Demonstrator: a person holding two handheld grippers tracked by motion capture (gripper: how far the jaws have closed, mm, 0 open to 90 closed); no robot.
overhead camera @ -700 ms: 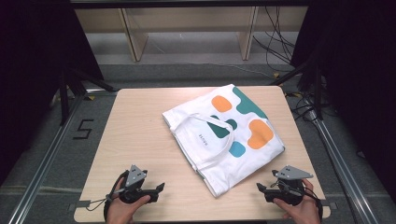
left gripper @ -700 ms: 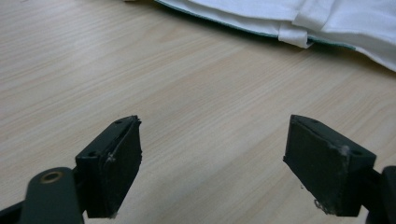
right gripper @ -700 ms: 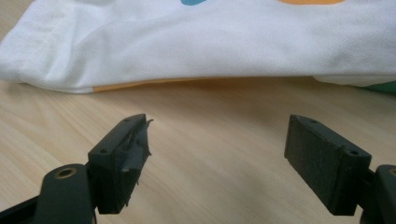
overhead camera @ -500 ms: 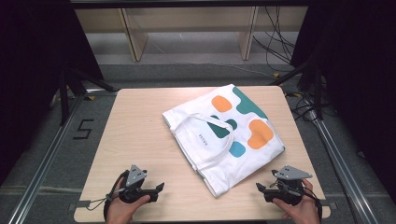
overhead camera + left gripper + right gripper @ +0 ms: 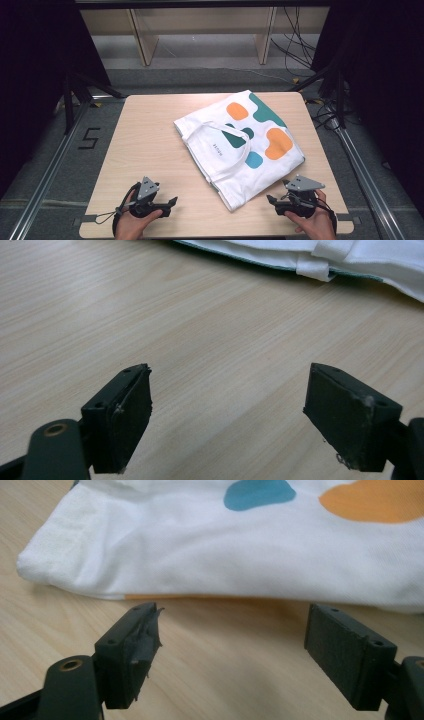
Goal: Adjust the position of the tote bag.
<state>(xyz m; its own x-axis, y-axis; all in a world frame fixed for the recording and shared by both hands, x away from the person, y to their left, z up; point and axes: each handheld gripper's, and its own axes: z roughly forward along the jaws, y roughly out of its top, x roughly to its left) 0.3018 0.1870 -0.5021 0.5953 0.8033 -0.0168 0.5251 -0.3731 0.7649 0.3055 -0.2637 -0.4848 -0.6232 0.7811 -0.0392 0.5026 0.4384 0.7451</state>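
Tote bag [image 5: 240, 145], white with orange, teal and blue blobs, lies folded flat on the tabletop [image 5: 145, 145], right of centre and turned askew, so that one corner points at the far edge and another reaches close to the near edge. Its white strap [image 5: 220, 131] loops across the upper face of the cloth. In the right gripper view the bag's near hem [image 5: 200, 587] runs just beyond the jaws, with a strip of bare wood between, and a blue blob [image 5: 257, 494] and an orange one [image 5: 372, 500] show on the cloth above.

Left tool [image 5: 172, 202] rests at the near edge toward the left corner, held in the person's left hand [image 5: 132, 222], pointing right toward the bag and well apart from it; its jaws stand wide apart over bare wood with nothing between them. Right tool [image 5: 270, 199] sits at the near edge toward the right corner in the right hand [image 5: 312, 225], pointing left, near the bag's lowest corner, and its jaws gape wide too, gripping nothing.
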